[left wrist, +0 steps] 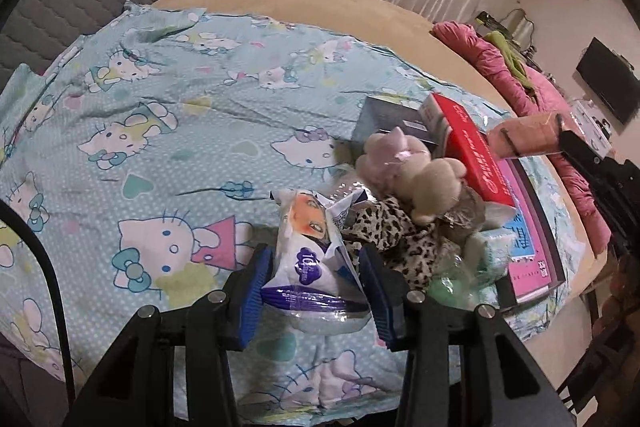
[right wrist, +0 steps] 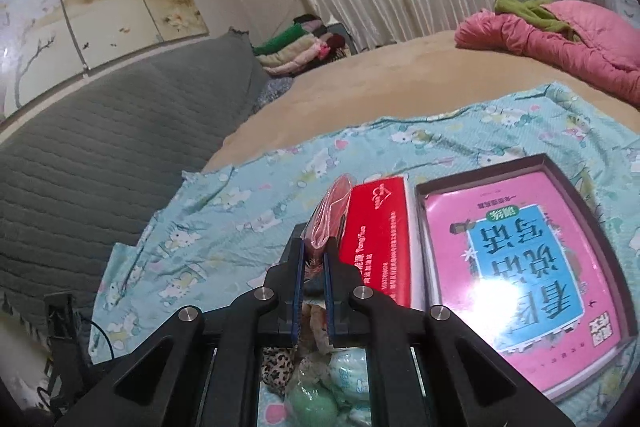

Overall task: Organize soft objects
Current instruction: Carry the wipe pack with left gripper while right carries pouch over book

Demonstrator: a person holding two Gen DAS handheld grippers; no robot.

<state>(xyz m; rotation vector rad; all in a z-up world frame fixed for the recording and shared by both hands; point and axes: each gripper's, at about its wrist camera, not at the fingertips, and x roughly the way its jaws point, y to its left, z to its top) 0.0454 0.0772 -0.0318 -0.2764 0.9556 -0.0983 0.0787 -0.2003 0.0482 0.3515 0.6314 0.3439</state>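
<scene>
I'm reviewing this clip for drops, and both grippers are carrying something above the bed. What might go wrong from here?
1. The left gripper pinches only the lower end of the white packet; its slick, floppy wrapper may slip out.
2. The right gripper clamps the pink pouch by its near end only, so it may slide free.
3. The plush toy sits atop a loose pile and could roll if bumped.

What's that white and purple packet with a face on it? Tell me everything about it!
The packet is a soft, crinkly plastic pack, white with purple bands and a printed face near its top. It looks squashed and puffy. The left gripper clamps its lower part between blue pads, holding it tilted above the cartoon-cat sheet, beside a leopard-print cloth.
</scene>
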